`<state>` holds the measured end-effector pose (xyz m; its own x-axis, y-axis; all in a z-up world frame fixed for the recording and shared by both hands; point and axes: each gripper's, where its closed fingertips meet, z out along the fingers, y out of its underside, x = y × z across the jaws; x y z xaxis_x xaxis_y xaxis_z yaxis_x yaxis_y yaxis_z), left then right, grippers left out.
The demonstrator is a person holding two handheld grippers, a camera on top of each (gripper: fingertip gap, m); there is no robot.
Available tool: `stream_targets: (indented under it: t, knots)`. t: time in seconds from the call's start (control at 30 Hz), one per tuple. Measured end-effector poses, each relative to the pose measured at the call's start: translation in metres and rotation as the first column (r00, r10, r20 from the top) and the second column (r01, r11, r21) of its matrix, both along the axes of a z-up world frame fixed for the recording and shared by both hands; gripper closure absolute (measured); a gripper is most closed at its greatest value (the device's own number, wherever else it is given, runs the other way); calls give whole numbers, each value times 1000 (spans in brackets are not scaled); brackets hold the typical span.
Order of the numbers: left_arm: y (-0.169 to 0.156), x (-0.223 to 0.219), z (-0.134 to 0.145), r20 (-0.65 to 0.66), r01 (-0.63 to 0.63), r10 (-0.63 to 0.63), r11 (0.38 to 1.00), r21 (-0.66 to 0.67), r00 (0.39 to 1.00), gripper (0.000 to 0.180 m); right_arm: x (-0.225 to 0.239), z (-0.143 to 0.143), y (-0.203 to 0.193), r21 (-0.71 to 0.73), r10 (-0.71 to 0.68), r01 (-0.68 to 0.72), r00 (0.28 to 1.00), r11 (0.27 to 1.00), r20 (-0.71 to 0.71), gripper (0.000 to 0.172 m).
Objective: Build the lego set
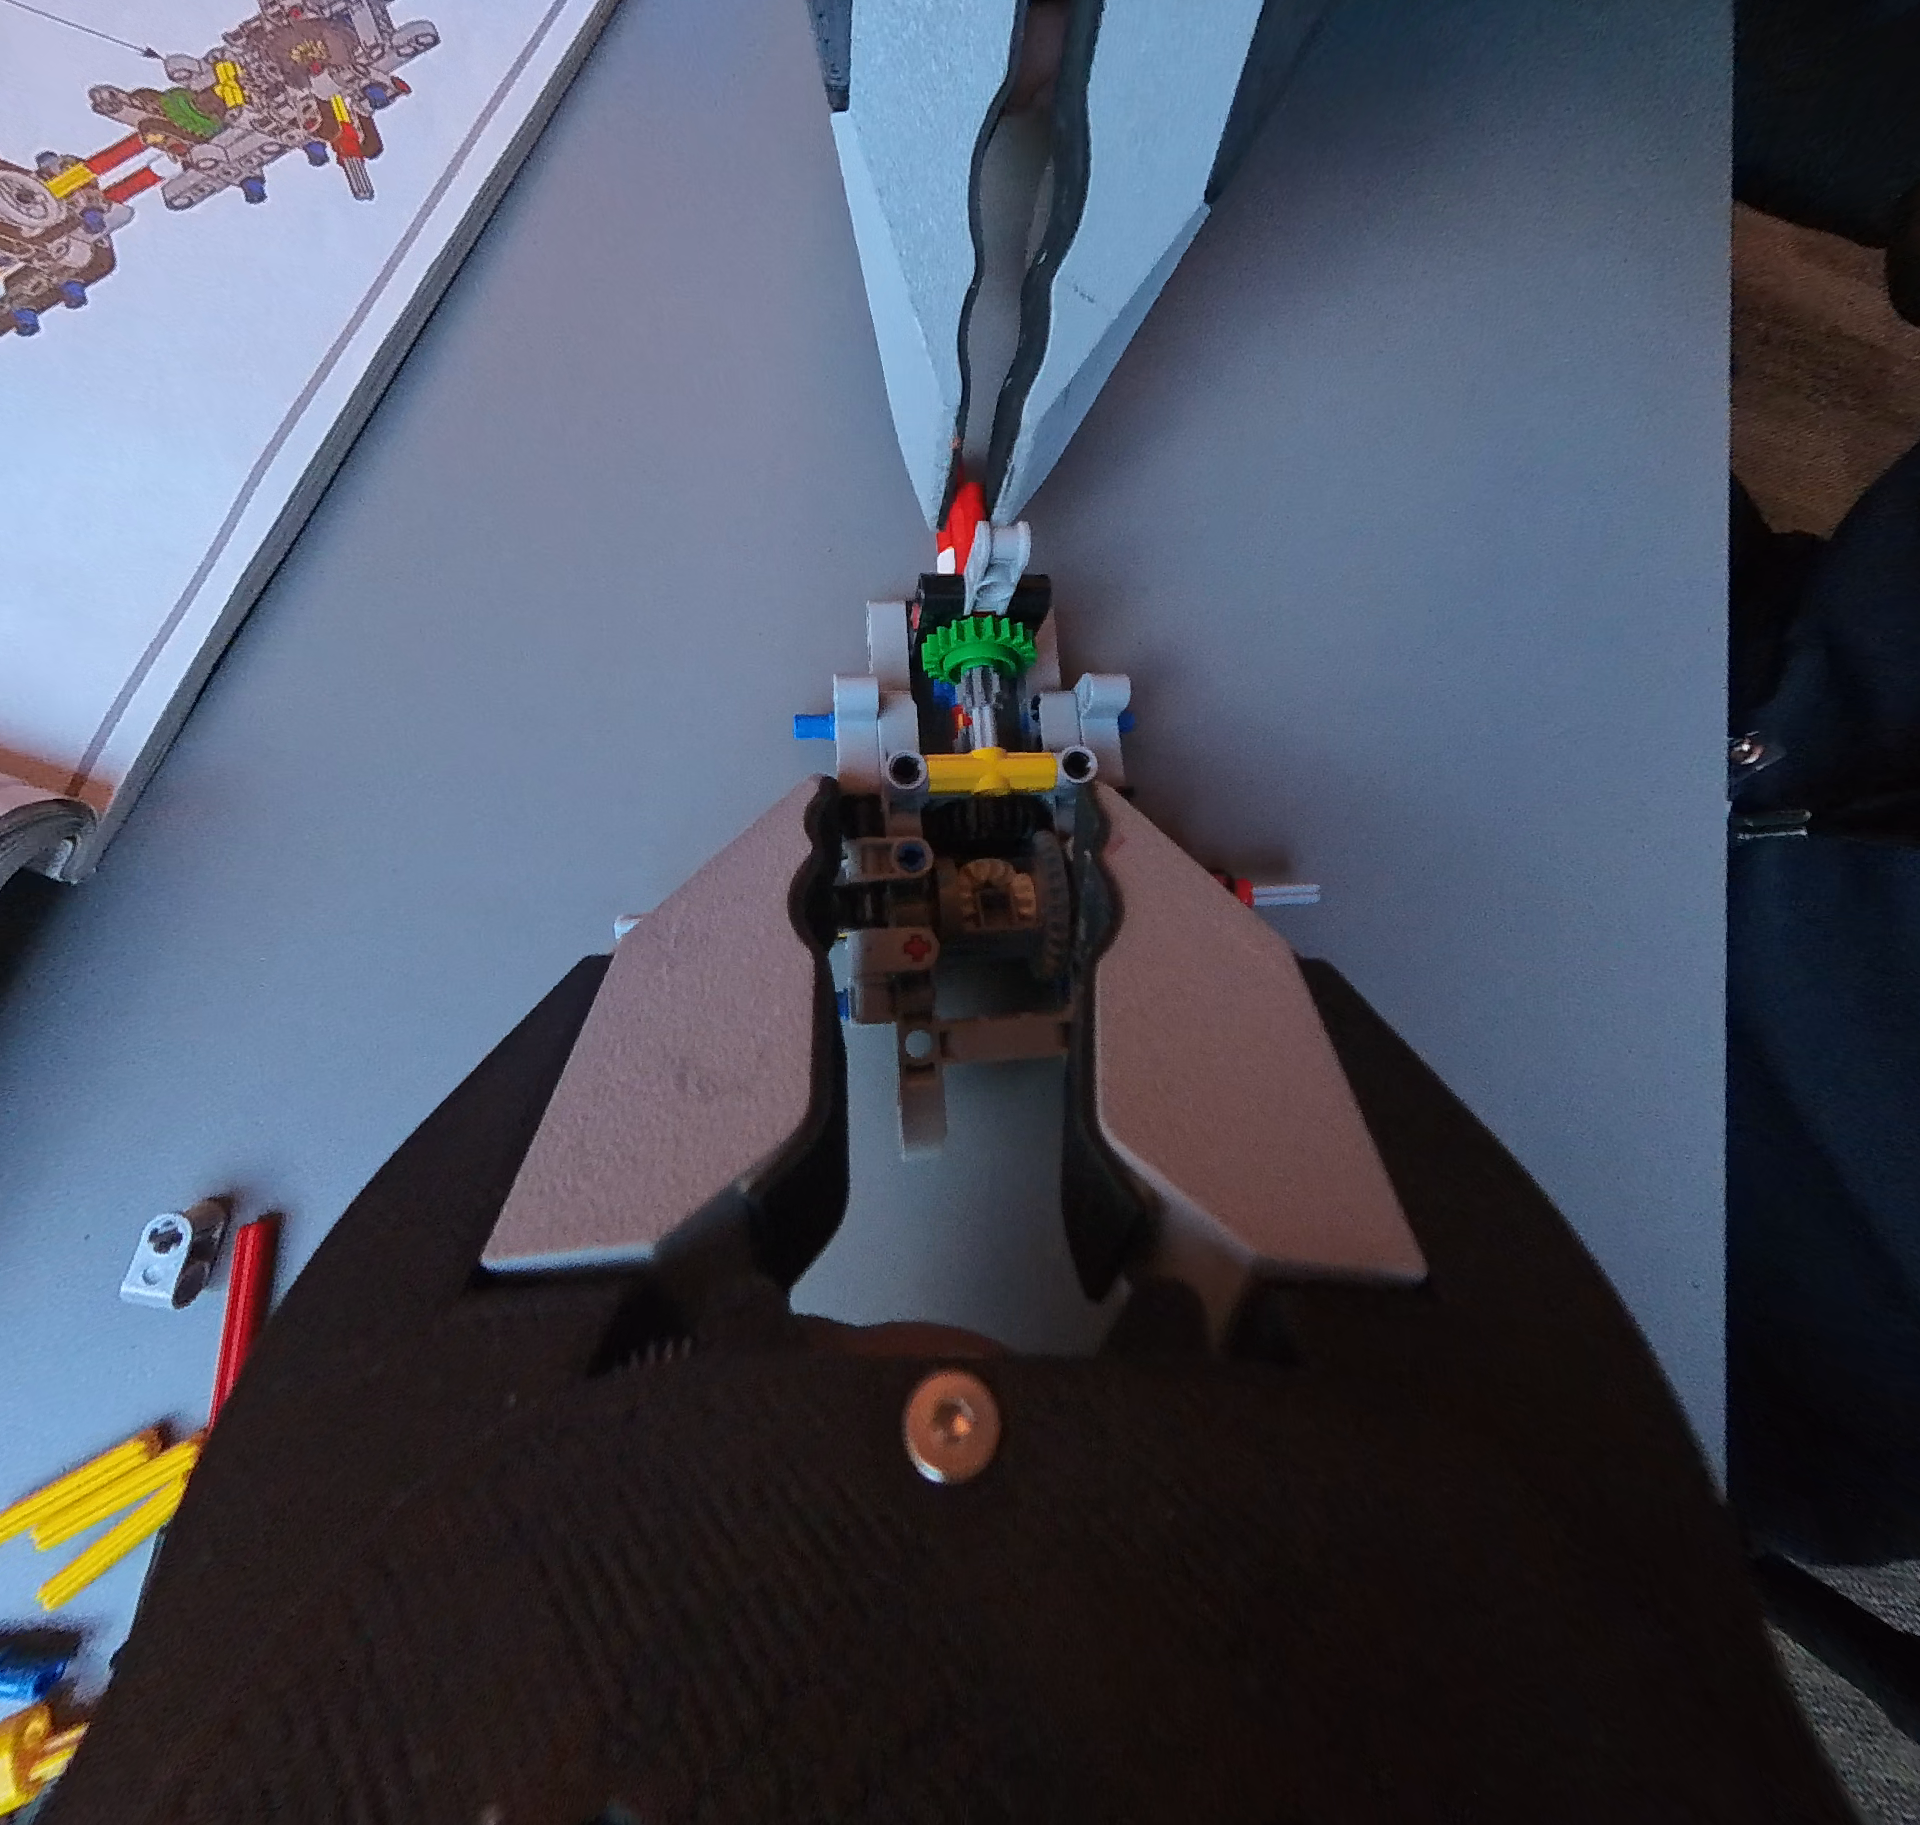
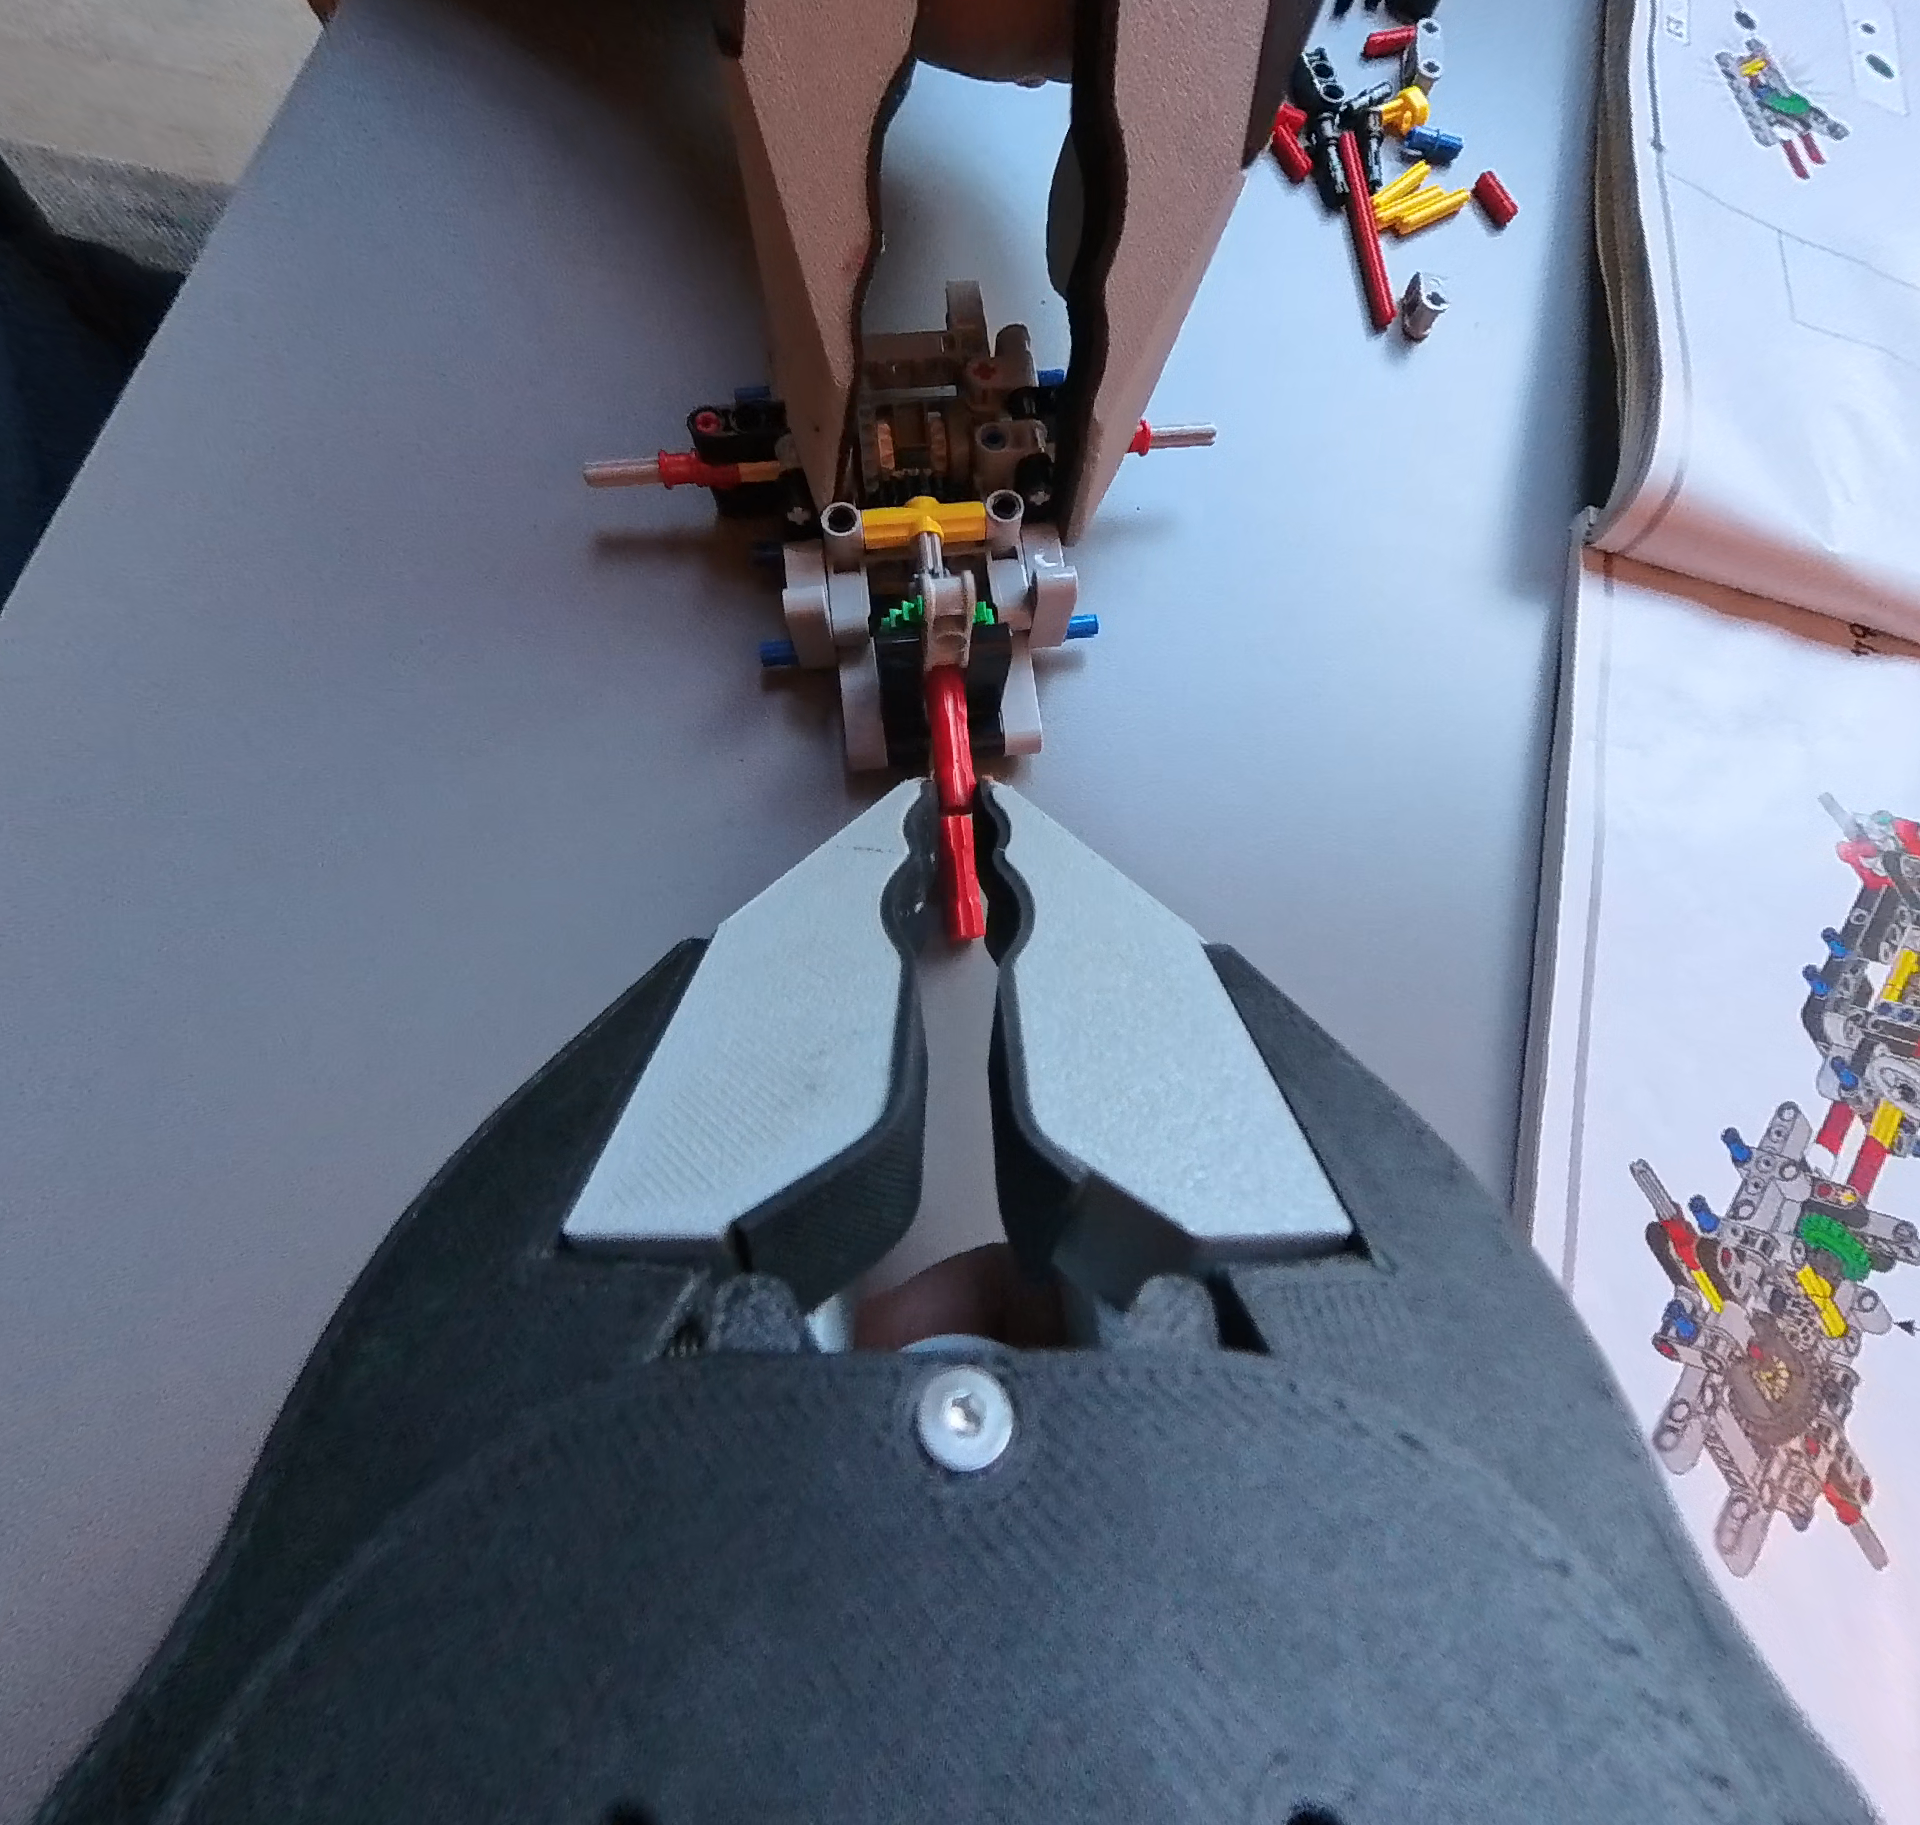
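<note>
1. The left gripper (image 1: pixel 961 840) is straddling the rear half of a small toy-brick gear assembly (image 2: pixel 925 549) on the grey surface (image 1: pixel 520 736). Its jaws are standing moderately wide with the dark pads (image 1: pixel 821 882) pressing the tan gearbox section on both sides, apparently pinning the model so it cannot slide.
2. The right gripper (image 2: pixel 951 840) is facing it from the opposite end, jaws narrowed onto a red axle (image 2: pixel 951 736). The axle's far tip is sitting in a grey connector (image 2: pixel 948 622) at the model's front, in line with the green gear (image 1: pixel 971 645), so the grip is keeping it aimed along the model's centre line.
3. The assembly is lying flat between the two grippers, with one yellow cross piece (image 1: pixel 992 769) across its middle and two blue pins (image 2: pixel 774 651) showing at its sides.
4. An open instruction booklet (image 2: pixel 1766 944) is lying beside the work, presumably for reference.
5. A loose pile of spare parts (image 2: pixel 1382 154) is lying well apart from the model: one long red axle, roughly four yellow axles and several red and black pins, though the small ones are too blurred to count surely.
</note>
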<state>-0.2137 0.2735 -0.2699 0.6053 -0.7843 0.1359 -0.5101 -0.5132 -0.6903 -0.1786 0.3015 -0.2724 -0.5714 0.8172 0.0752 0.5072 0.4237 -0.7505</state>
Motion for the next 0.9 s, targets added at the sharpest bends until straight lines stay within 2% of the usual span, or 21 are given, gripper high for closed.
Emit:
stream_targets:
  t: [0.6, 0.67, 0.73, 0.9]
  knots:
    - [-1, 1, 6, 33, 3, -3, 1000, -8, 999, 137, 0, -3, -2, 36, 0, 1, 1000, 999, -21, 168]
    - [2, 5, 17, 91, -13, 12, 1000, 14, 996, 149, -1, -1, -4, 19, 7, -7, 999, 1000, -35, 169]
    - [2, 9, 24, 122, -10, 7, 1000, 23, 993, 150, -1, 0, -5, 6, 6, -5, 999, 1000, -31, 168]
    - [7, 20, 9, 31, -14, 13, 999, 33, 999, 150, -3, 1, -6, 8, 3, -3, 999, 1000, -37, 168]
